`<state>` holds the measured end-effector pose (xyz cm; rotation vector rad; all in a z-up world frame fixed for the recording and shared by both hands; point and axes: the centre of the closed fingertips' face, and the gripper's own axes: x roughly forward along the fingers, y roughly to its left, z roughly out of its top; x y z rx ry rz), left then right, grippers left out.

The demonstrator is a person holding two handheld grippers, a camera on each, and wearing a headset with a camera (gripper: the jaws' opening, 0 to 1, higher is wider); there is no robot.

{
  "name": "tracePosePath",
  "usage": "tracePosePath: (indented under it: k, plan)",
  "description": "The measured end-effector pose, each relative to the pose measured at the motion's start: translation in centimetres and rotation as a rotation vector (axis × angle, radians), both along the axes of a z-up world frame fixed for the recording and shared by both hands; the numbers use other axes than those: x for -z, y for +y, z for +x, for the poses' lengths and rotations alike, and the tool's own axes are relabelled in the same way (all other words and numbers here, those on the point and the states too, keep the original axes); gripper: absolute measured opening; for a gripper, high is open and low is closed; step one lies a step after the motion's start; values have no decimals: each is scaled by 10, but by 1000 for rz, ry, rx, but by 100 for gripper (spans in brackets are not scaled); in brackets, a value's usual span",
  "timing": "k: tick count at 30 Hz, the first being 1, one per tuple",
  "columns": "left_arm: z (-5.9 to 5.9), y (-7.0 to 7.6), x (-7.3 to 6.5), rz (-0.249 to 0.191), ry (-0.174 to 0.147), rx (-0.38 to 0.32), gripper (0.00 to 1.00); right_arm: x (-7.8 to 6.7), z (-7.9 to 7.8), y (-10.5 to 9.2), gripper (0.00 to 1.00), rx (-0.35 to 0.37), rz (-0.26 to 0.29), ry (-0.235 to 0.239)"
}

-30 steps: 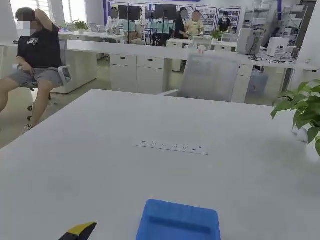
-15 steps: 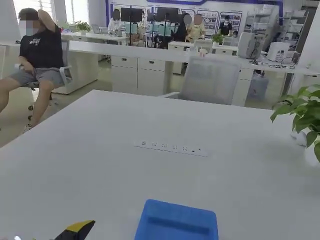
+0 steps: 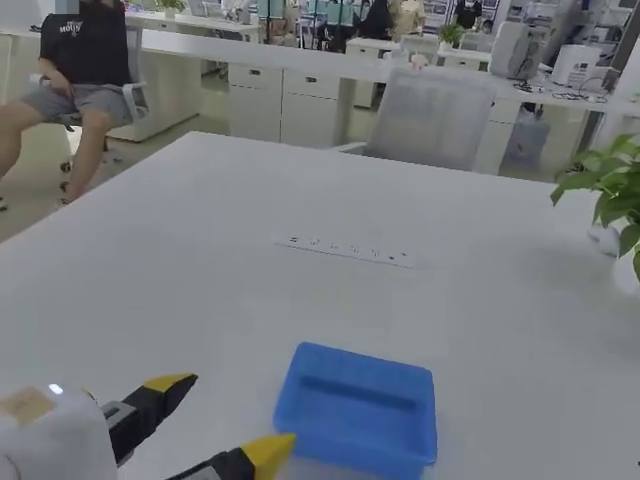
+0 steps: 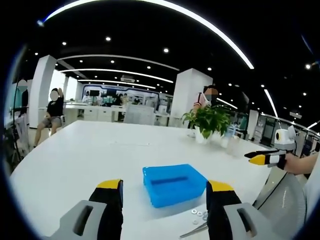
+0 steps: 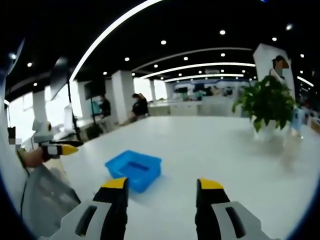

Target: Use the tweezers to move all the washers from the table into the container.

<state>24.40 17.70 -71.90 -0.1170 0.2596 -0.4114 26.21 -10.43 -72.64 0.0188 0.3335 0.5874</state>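
Note:
A blue container stands on the white table near its front edge. My left gripper comes in from the bottom left, just left of the container, its yellow-tipped jaws apart and holding nothing. In the left gripper view the container lies ahead between the jaws of the left gripper. A few small washers and metal tweezers lie in front of it. My right gripper stands open and bare, with the container ahead to its left.
A power strip is set into the table's middle. A potted plant stands at the right edge. A grey chair sits behind the table's far side. A person sits at the far left.
The head camera has tilted down, so the container sits higher in the picture. More of my left gripper shows, both yellow tips instead of one. The container has not moved.

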Motion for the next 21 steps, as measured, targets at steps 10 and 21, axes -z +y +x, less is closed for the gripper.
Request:
tracePosePath:
  k: [10,21]
  plan:
    - [2,5,11,36,42,-19,66,10,-2,-1,51,-27,-76,17]
    - [1,0,18,51,73,-8,65,10,1,-6,51,-3,-62,18]
